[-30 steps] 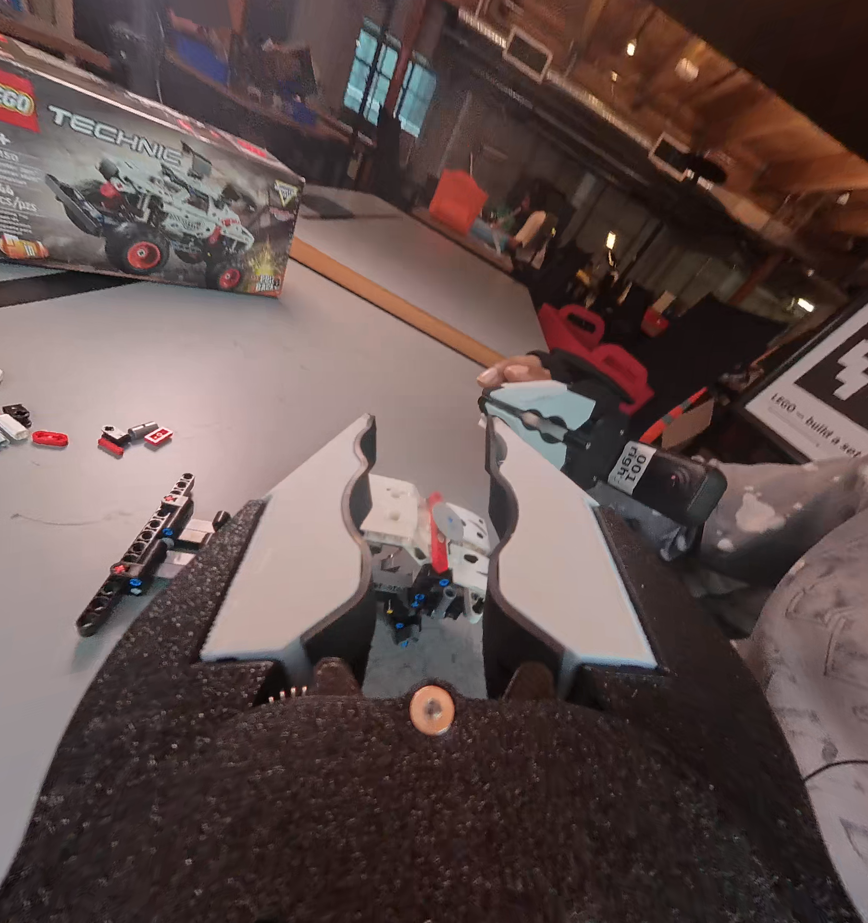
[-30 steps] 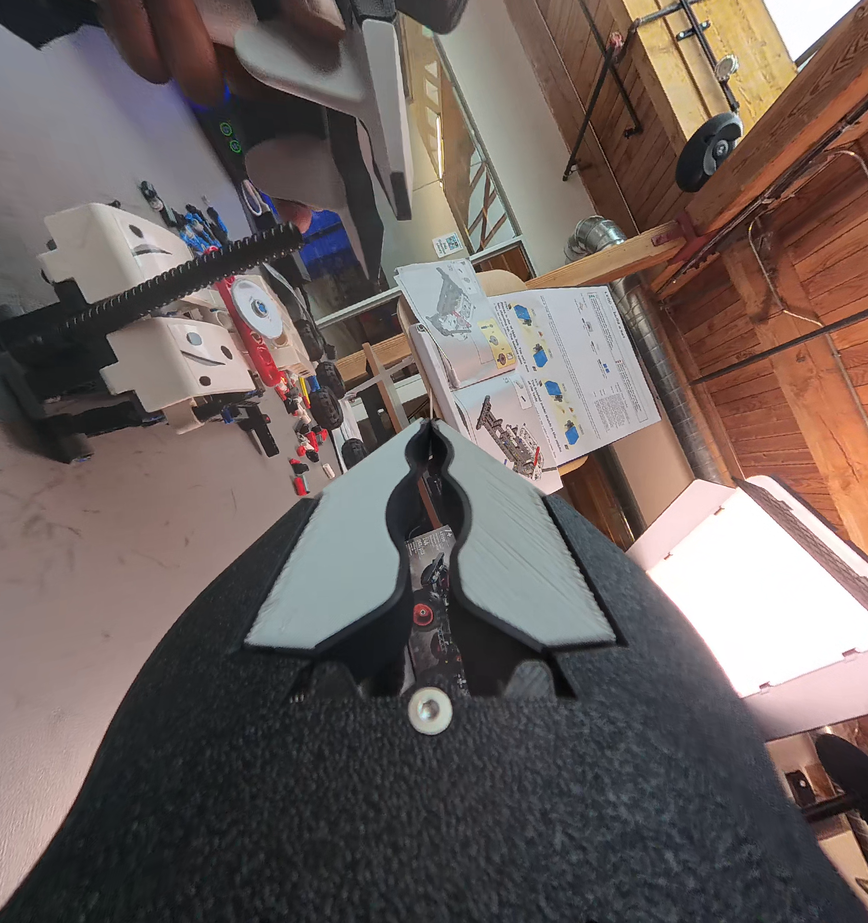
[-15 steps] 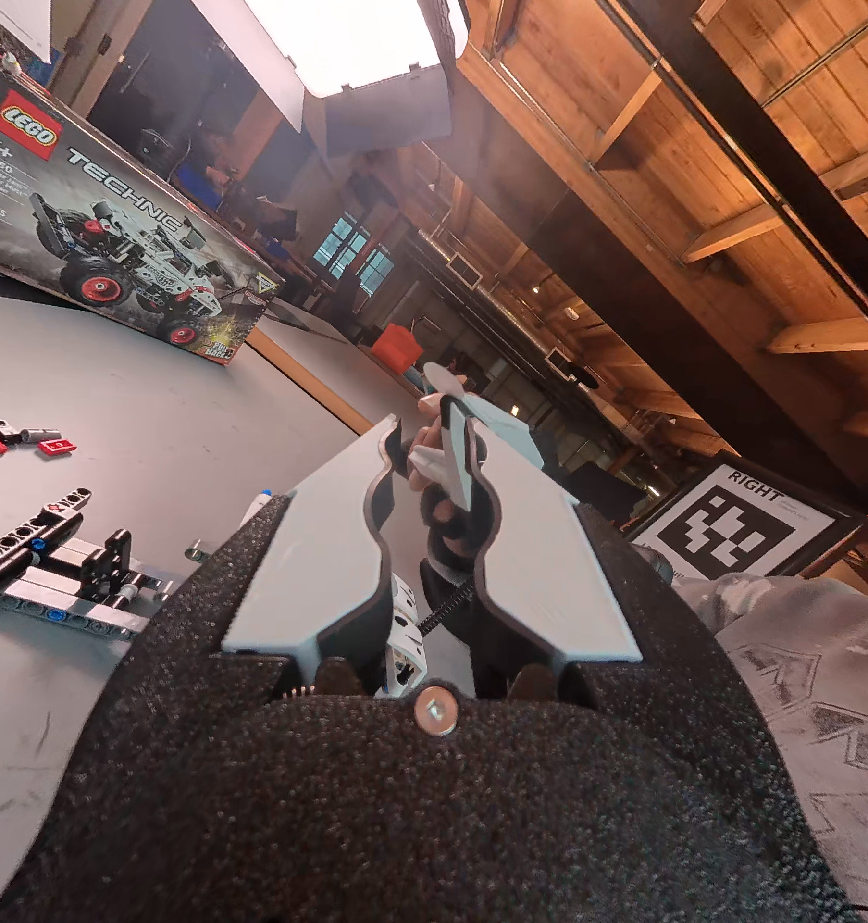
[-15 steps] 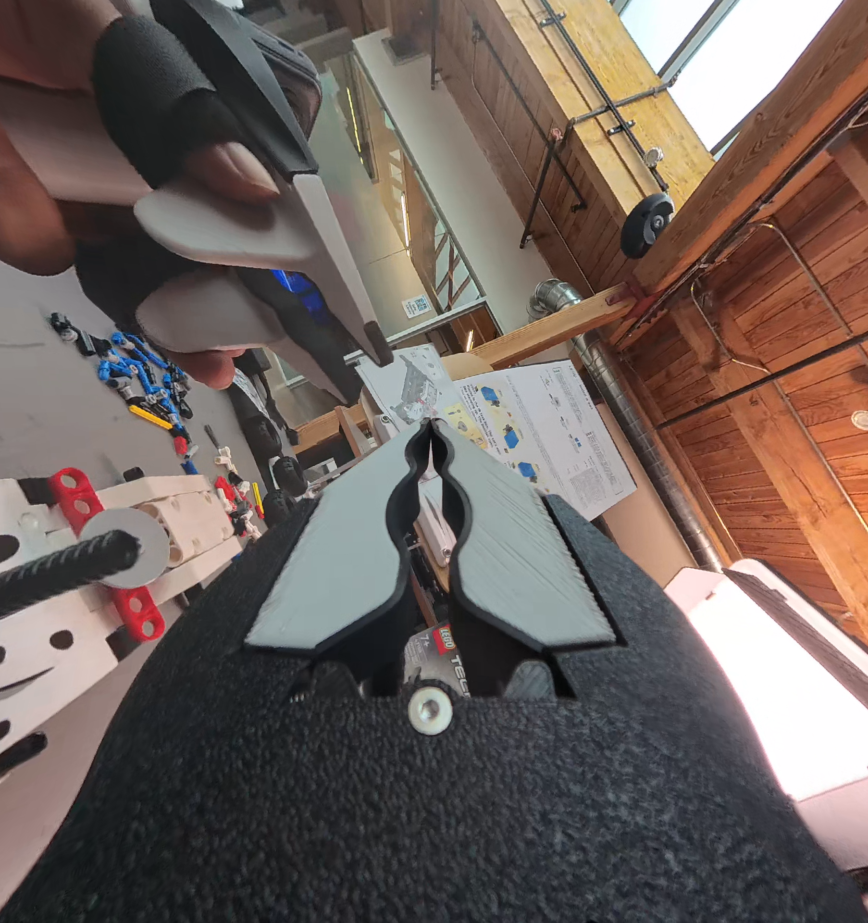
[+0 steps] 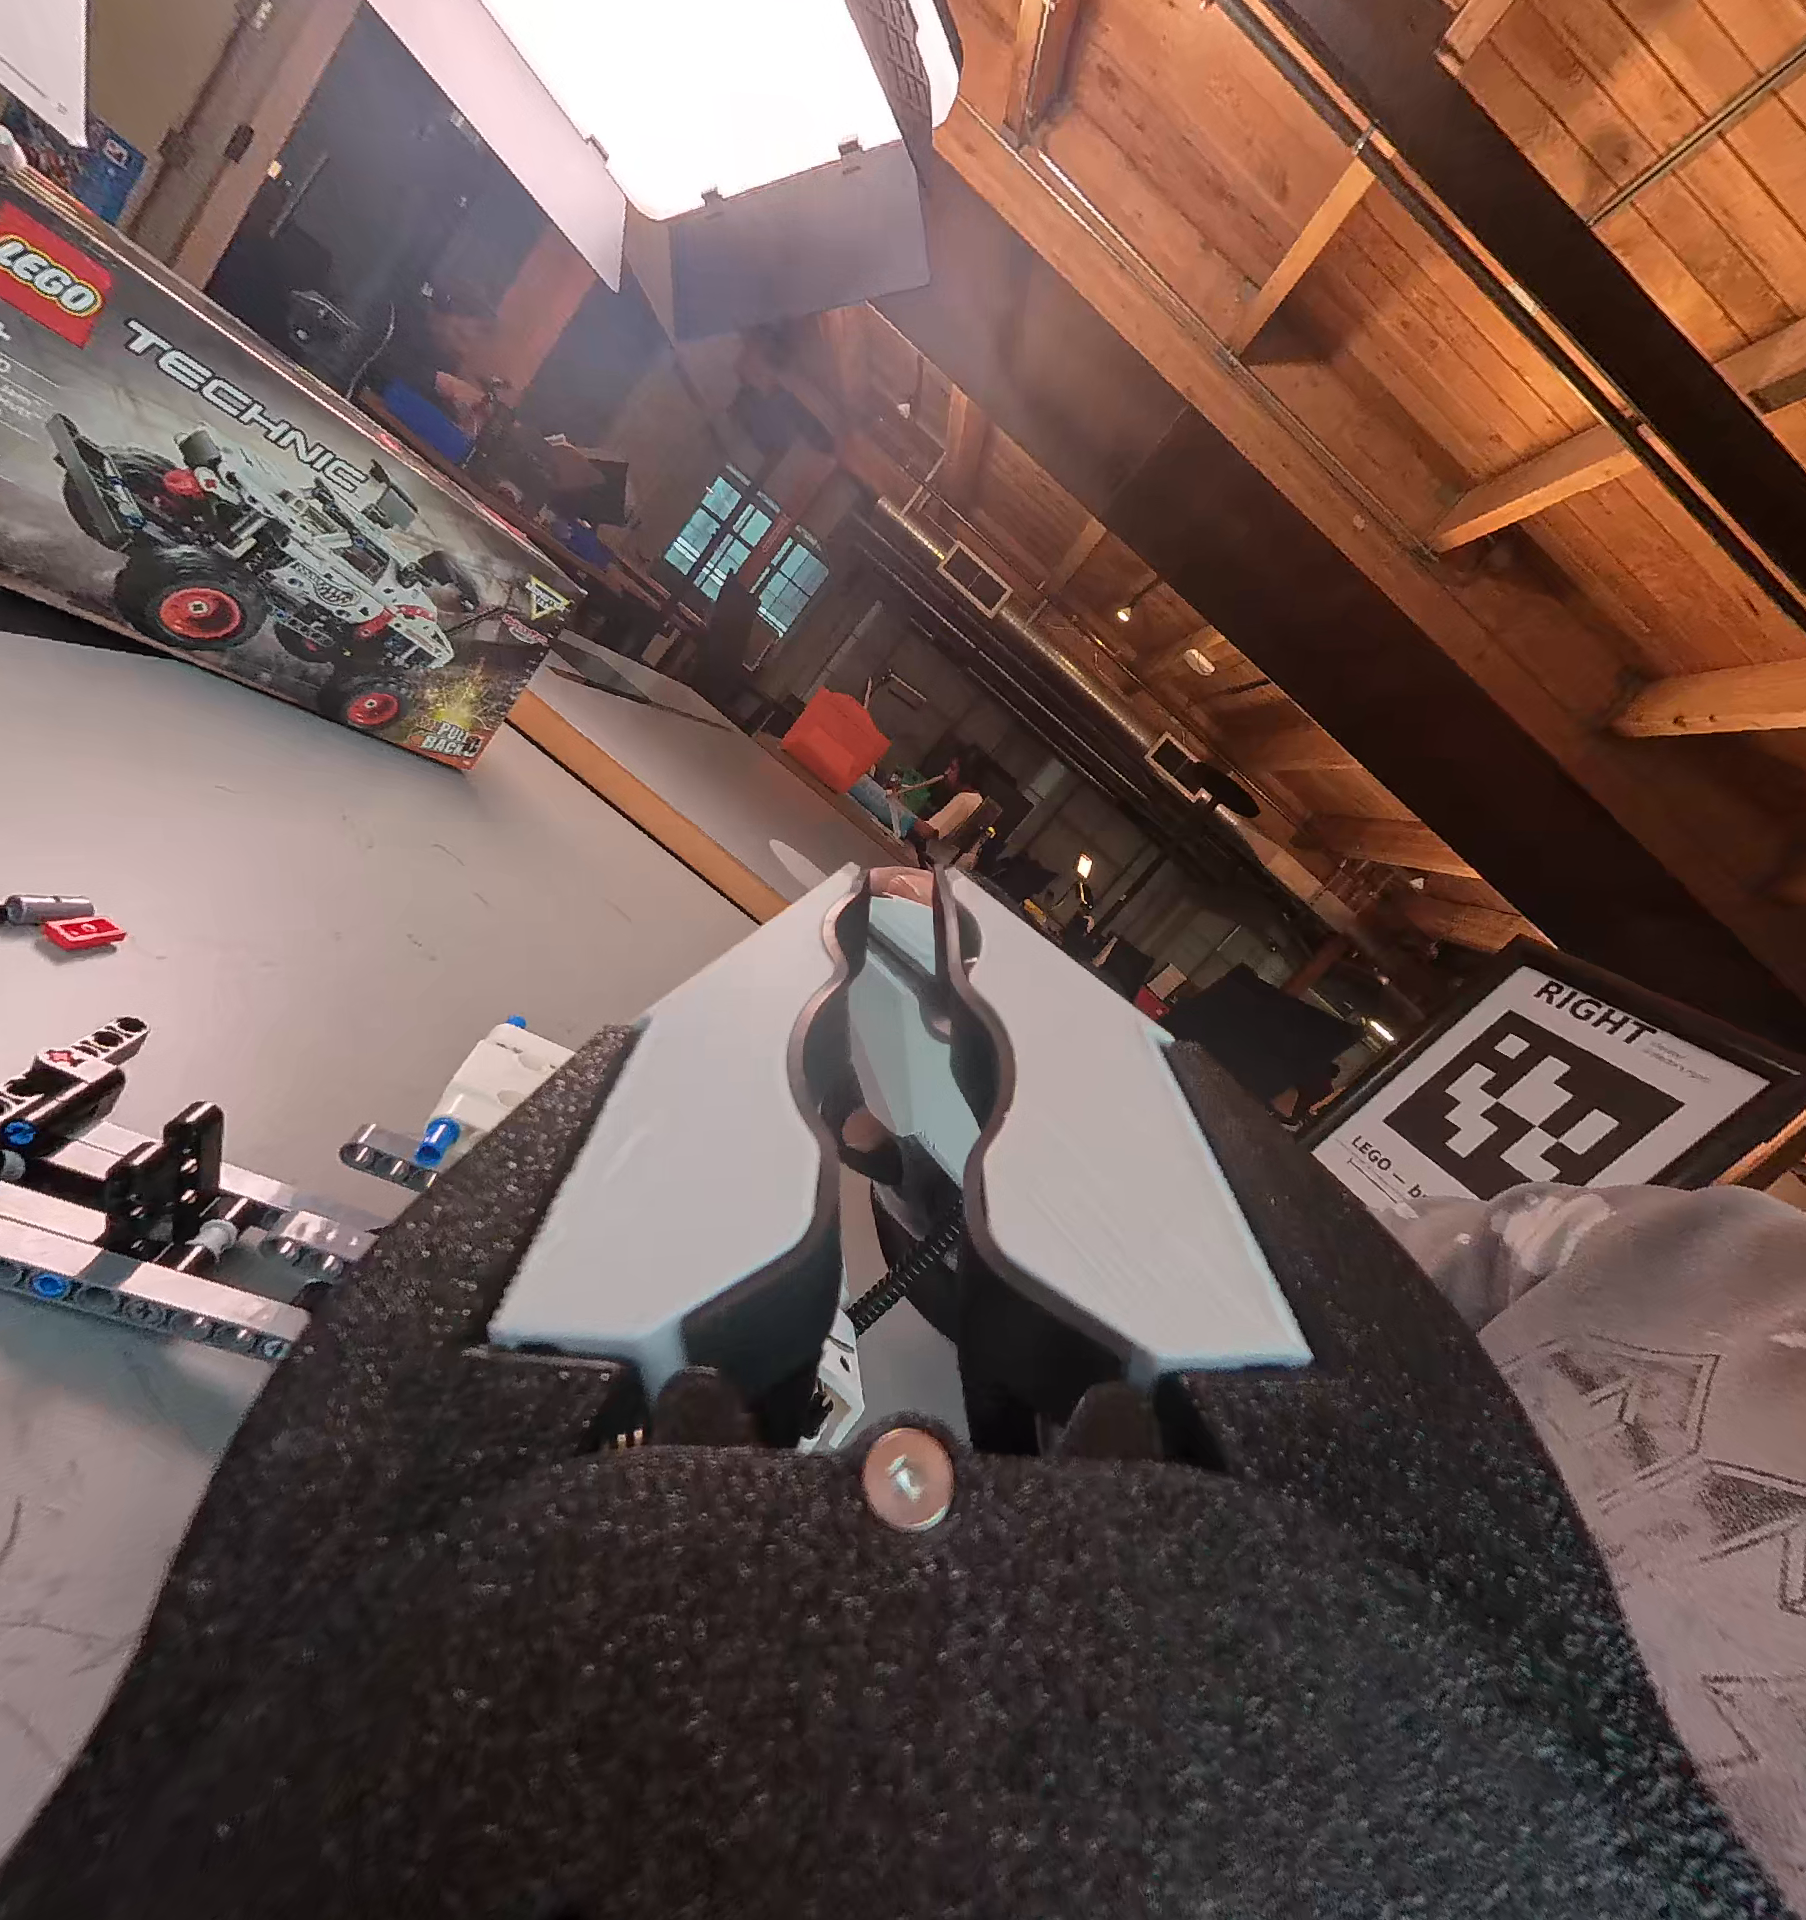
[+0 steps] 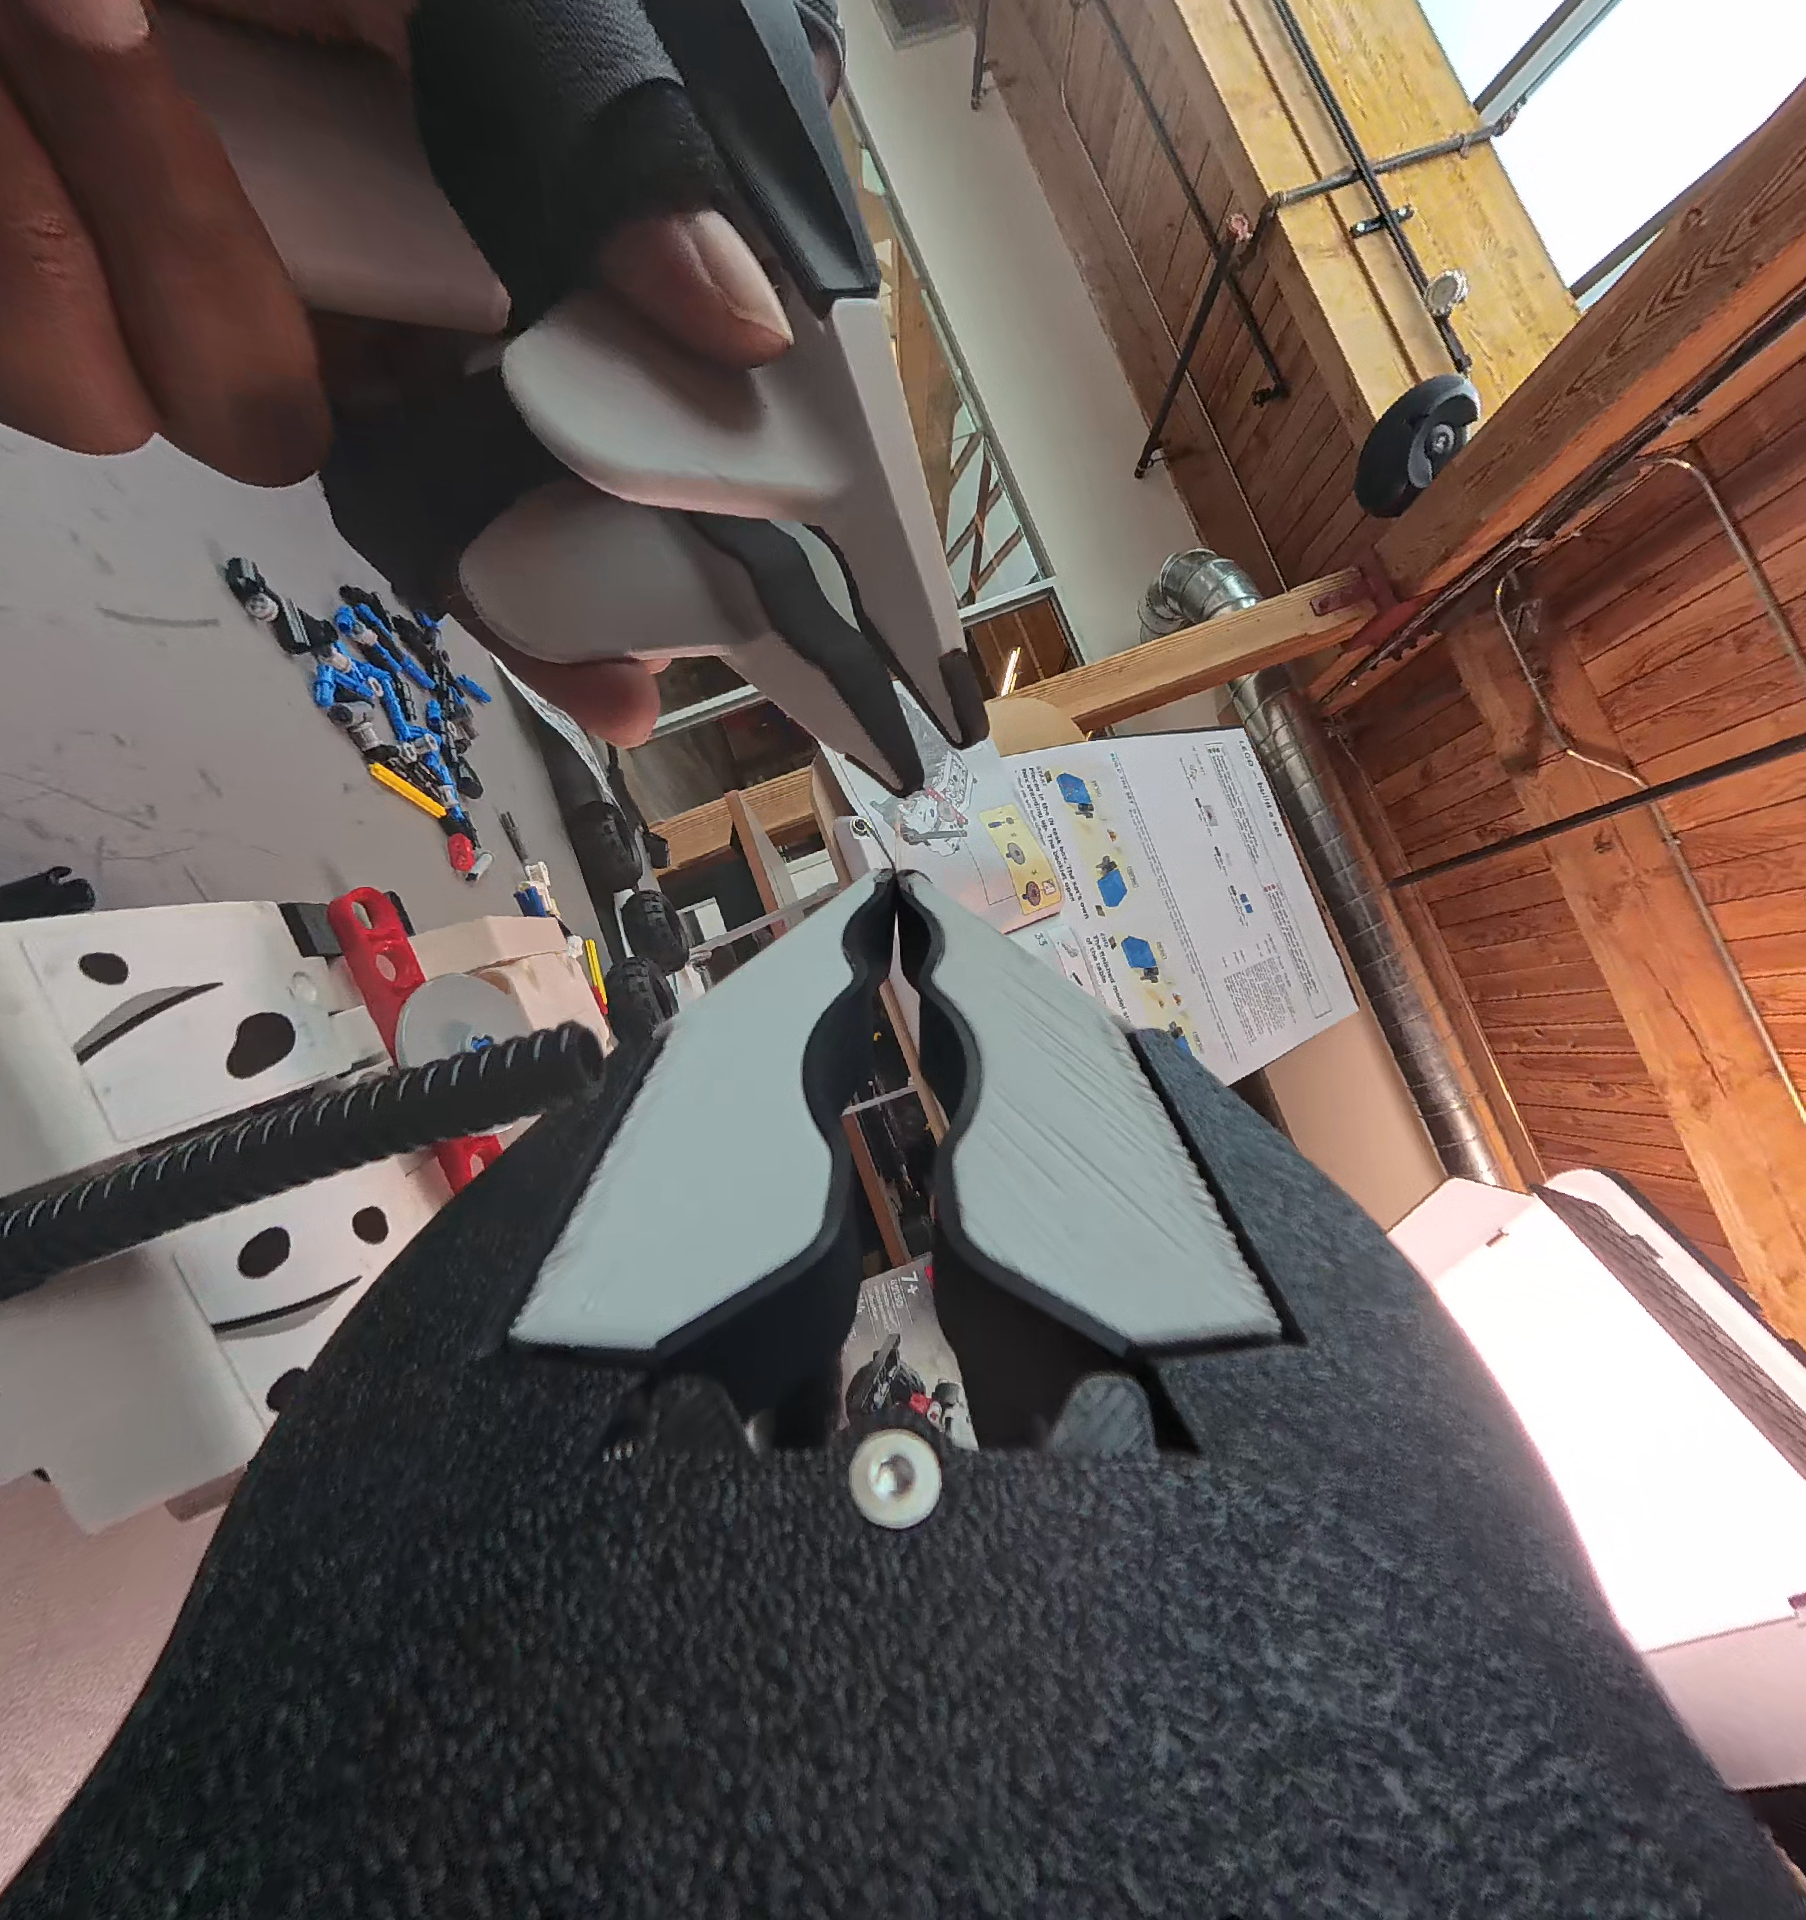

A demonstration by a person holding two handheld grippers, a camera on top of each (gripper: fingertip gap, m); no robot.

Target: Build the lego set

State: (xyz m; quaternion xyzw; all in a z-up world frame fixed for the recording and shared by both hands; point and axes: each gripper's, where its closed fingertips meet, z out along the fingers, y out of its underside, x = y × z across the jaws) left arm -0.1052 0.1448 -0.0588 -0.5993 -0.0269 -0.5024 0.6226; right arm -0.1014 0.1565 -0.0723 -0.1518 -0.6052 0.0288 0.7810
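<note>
My left gripper (image 5: 899,883) is raised off the grey table (image 5: 307,831), its tips a narrow gap apart. It also shows in the right wrist view (image 6: 935,743), held by a hand (image 6: 99,260) just above my right gripper (image 6: 894,883). The right gripper is shut, and a thin clear sticker-like piece (image 6: 925,800) seems to rise from its tips to the left tips. The white spotted truck body (image 6: 151,1039), with a black ribbed hose (image 6: 255,1143), red beam (image 6: 379,935) and grey disc (image 6: 452,1023), lies low on the left. A sliver of it (image 5: 837,1371) shows under the left fingers.
The set's box (image 5: 203,520) stands at the table's far side. A black and grey beam assembly (image 5: 99,1216) and small red parts (image 5: 78,930) lie left. Blue pins (image 6: 379,675), black tyres (image 6: 650,935) and the open instruction booklet (image 6: 1138,883) are beyond. A marker board (image 5: 1543,1091) stands right. My left and right fingertips are right by each other.
My left gripper has lifted away from the truck body, tilted up and narrowed from wide open to a small gap. It has come close to the right gripper's tips. The right gripper stays shut.
</note>
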